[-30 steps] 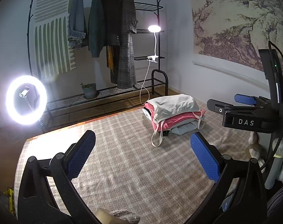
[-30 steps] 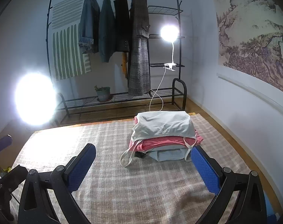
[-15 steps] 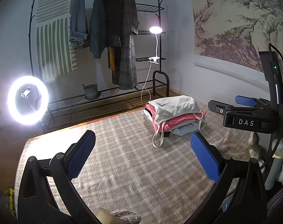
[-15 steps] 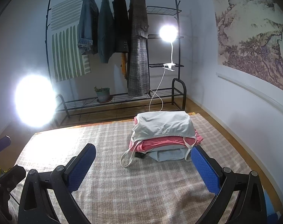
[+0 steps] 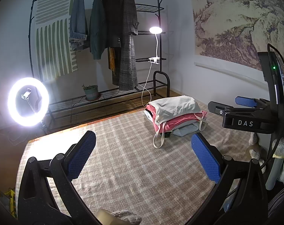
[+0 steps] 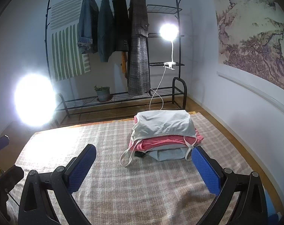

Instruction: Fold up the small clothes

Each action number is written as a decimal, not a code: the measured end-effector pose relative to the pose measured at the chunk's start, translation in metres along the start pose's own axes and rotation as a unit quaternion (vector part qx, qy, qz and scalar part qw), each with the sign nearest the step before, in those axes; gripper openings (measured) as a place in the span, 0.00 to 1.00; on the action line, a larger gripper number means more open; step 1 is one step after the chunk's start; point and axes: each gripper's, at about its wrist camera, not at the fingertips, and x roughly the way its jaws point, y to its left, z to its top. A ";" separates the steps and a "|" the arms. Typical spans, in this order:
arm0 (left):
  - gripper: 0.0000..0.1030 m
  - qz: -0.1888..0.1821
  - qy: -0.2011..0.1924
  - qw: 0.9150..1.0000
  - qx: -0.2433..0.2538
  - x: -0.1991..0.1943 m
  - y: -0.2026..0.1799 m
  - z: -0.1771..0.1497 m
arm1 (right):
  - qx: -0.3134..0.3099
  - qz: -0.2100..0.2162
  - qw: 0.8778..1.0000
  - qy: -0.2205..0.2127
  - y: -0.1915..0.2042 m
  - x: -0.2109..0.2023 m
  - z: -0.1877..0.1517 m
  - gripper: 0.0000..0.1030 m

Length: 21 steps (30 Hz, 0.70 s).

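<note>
A stack of folded small clothes (image 6: 164, 131) lies on the plaid cloth (image 6: 123, 178) toward the far right: a white strappy top (image 6: 162, 124) on top, a pink garment (image 6: 160, 142) under it, a pale blue one (image 6: 168, 153) at the bottom. The stack also shows in the left wrist view (image 5: 175, 114). My left gripper (image 5: 143, 157) is open and empty above the bare cloth, well short of the stack. My right gripper (image 6: 143, 165) is open and empty, with the stack just beyond its fingertips. The right gripper's body (image 5: 249, 116) shows at the right of the left wrist view.
A clothes rack (image 6: 123, 37) with hanging jackets stands behind the table. A ring light (image 5: 27, 101) glows at the left and a clip lamp (image 6: 169, 31) on the rack. A potted plant (image 6: 102, 93) sits on the rack's bottom shelf. A wall (image 6: 235, 93) runs along the right.
The view from the left gripper has shifted slightly, so the rack and stack sit a little further right and lower. The stack and the right gripper have not visibly moved.
</note>
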 end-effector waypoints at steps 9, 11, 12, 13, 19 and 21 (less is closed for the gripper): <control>1.00 0.000 0.000 1.000 0.001 0.000 0.001 0.000 | 0.000 0.001 1.000 0.001 0.001 0.000 -0.001 1.00; 1.00 -0.001 0.000 1.000 0.001 0.000 0.001 0.000 | 0.002 0.002 1.000 0.002 0.001 0.000 -0.001 1.00; 1.00 -0.001 0.000 1.000 0.001 0.000 0.002 0.000 | 0.004 0.002 1.000 0.003 0.000 0.001 -0.001 1.00; 1.00 0.000 -0.001 1.000 0.001 0.000 0.001 0.000 | 0.006 0.003 1.000 0.003 0.000 0.001 -0.002 1.00; 1.00 0.000 0.000 1.000 0.000 0.000 0.001 0.000 | 0.013 0.004 1.000 0.005 0.000 0.000 -0.003 1.00; 1.00 -0.001 0.000 1.000 0.000 0.000 0.001 0.000 | 0.014 0.004 1.000 0.006 -0.001 0.001 -0.002 1.00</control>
